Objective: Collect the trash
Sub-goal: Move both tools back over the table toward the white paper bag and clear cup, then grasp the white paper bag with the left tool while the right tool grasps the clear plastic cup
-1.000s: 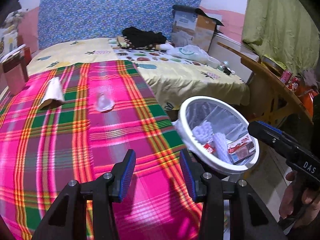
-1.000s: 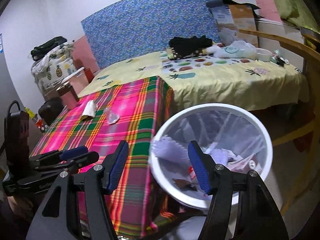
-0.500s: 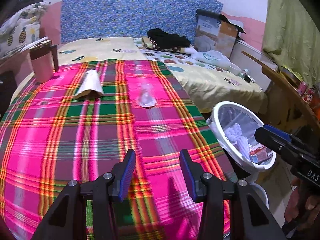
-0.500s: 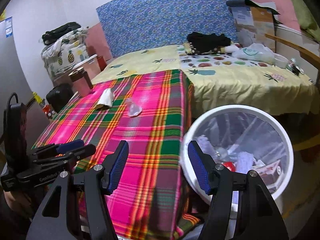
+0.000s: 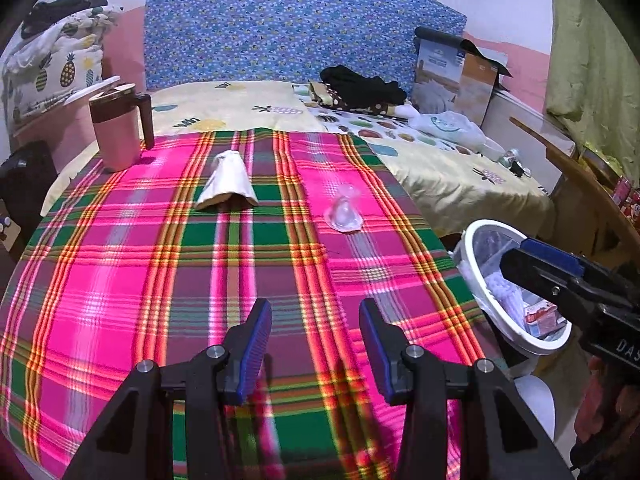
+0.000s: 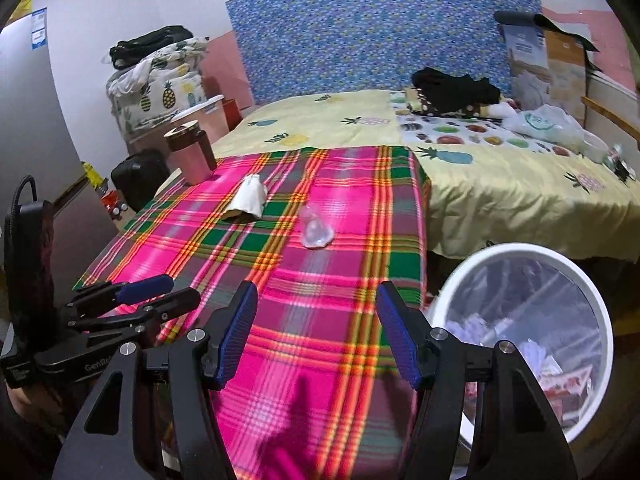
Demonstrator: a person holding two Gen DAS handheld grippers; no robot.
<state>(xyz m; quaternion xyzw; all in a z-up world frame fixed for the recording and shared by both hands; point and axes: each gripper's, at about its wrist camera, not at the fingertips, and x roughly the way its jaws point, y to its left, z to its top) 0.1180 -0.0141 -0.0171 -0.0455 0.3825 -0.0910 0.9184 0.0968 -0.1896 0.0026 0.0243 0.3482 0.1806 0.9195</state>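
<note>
Hovering above the plaid tabletop, the left hand-held gripper and right hand-held gripper gape wide, empty; crumpled paper and clear plastic wrapper lie ahead, white trash bin beside the tabletop's right edge

A woven plaid cloth, matt and bright, covers the desk. On it lie a crumpled white paper piece and, right of that paper, a clear glossy plastic scrap. Beyond the cloth's right edge, a smooth white plastic bin holds a thin translucent liner.
</note>
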